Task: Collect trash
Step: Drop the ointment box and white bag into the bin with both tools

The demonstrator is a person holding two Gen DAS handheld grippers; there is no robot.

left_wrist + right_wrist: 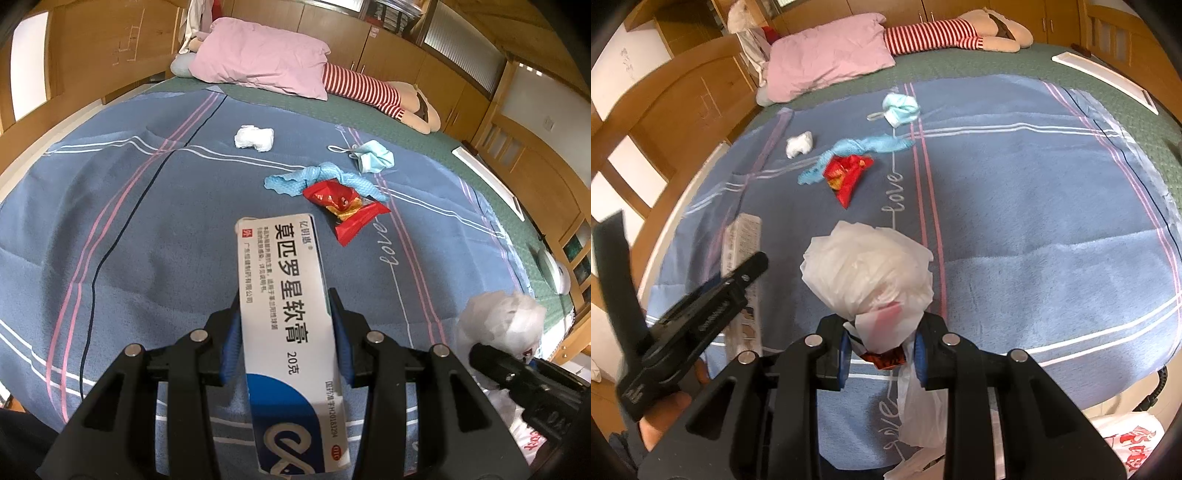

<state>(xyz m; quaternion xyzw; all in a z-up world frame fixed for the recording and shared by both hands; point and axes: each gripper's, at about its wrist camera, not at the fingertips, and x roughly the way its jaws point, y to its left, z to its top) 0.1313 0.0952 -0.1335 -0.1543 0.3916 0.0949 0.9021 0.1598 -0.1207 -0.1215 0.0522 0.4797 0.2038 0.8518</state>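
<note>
Left wrist: ointment box (286, 314) clamped; open blanket (129, 240) left, wrapper (345, 206) ahead.

The ointment box (288, 332) clamped between the left gripper's (286, 325) pads reads 莫匹罗星软膏 in large dark characters, with "20克" below and a red "OTC" oval at its blue near end. Ahead and right of that gripper, the blue blanket (129, 258) carries a white cursive "love". More of that script runs ahead of and beneath the right gripper (882, 349).
</note>
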